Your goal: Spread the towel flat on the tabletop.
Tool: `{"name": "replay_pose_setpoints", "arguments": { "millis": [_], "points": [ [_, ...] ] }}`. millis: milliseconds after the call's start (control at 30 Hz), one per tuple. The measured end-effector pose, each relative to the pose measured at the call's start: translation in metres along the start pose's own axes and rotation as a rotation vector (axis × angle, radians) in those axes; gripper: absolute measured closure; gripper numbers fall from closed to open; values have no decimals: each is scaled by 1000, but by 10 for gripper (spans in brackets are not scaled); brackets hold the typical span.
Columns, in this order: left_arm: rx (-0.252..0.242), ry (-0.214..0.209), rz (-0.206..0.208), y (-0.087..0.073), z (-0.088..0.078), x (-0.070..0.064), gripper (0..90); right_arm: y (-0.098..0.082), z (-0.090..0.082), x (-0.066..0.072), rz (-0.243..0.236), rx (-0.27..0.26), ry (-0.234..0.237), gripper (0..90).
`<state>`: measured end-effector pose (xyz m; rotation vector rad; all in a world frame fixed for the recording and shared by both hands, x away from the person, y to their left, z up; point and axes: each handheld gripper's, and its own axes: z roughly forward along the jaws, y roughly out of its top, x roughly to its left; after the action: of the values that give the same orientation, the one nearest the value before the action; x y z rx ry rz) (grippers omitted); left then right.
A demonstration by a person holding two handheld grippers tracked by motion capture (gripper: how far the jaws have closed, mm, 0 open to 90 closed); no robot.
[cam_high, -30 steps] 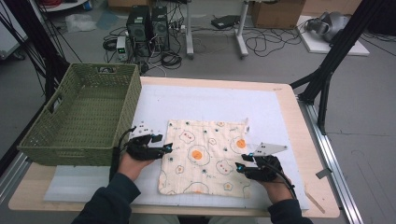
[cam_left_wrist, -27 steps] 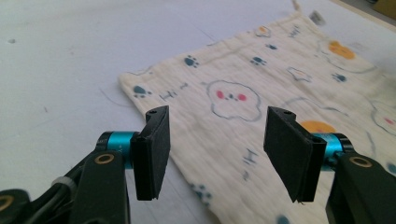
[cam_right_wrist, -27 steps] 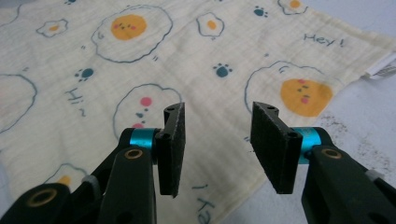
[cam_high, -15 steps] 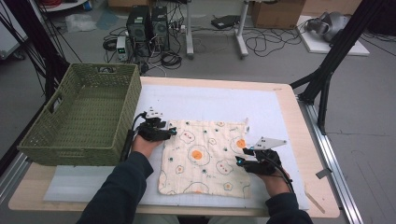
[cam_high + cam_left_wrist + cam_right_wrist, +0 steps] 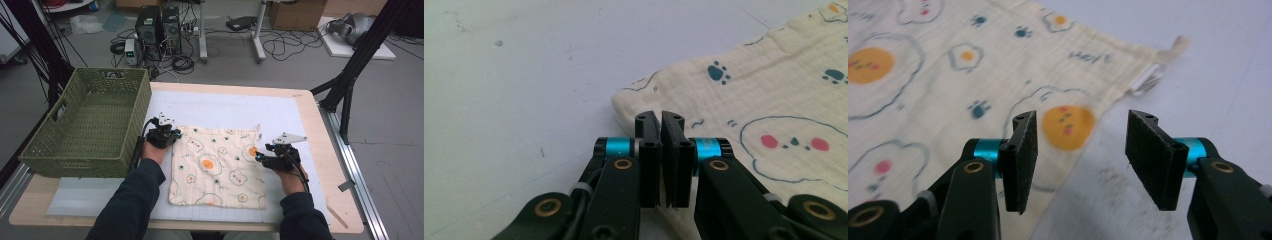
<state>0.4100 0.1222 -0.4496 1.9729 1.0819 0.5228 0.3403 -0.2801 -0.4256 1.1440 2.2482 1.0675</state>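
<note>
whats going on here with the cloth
A person works a printed cloth lying flat on the table with tongs in each hand. The left tongs have just closed on the cloth's far left corner. The right tongs are at the cloth's right edge with jaws apart and just opening wider, one jaw over the cloth, one over the table, nothing gripped. A green basket stands to the left.

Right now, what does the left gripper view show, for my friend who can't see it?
The left gripper, with two black jaws, is shut on the corner of a cream cotton cloth printed with blue paw prints and little round faces. The cloth lies flat on a pale white table mat.
</note>
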Motion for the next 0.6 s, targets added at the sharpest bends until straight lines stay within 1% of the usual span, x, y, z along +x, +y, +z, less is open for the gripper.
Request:
{"name": "replay_pose_setpoints", "arguments": {
  "millis": [100,167,200,267,300,333,367,400,433,467,500,533,567,600],
  "points": [
    [-6,-5,-6,0,1,-1,849,12,14,-7,19,-2,-14,462],
    [4,-3,6,0,1,-2,849,21,29,-11,29,19,-17,447],
    [0,-5,0,0,1,-2,850,25,36,-12,28,29,-20,438],
    [-7,-8,-18,0,0,0,849,29,52,-15,30,69,-57,449],
    [-7,-10,-17,0,0,1,850,30,59,-16,41,93,-63,473],
    [-12,-10,-24,0,0,1,850,30,65,-18,50,112,-55,504],
    [-15,-12,-27,0,0,1,850,31,67,-19,56,93,-40,628],
    [-19,-12,-29,0,0,1,850,32,67,-19,44,90,-25,765],
    [-21,-13,-23,1,-1,1,853,34,69,-18,10,93,-32,855],
    [-28,-12,-18,1,-1,0,857,35,69,-17,-12,100,-52,869],
    [-31,-4,-10,2,-1,0,859,37,70,-17,-39,106,-106,875],
    [-38,-1,-6,2,-1,-1,860,37,70,-18,-42,108,-150,877],
    [-42,-2,-9,3,0,-2,860,37,69,-21,-33,97,-186,877],
    [-48,2,-7,3,0,-2,859,36,68,-25,-4,88,-202,876]
  ]
}}
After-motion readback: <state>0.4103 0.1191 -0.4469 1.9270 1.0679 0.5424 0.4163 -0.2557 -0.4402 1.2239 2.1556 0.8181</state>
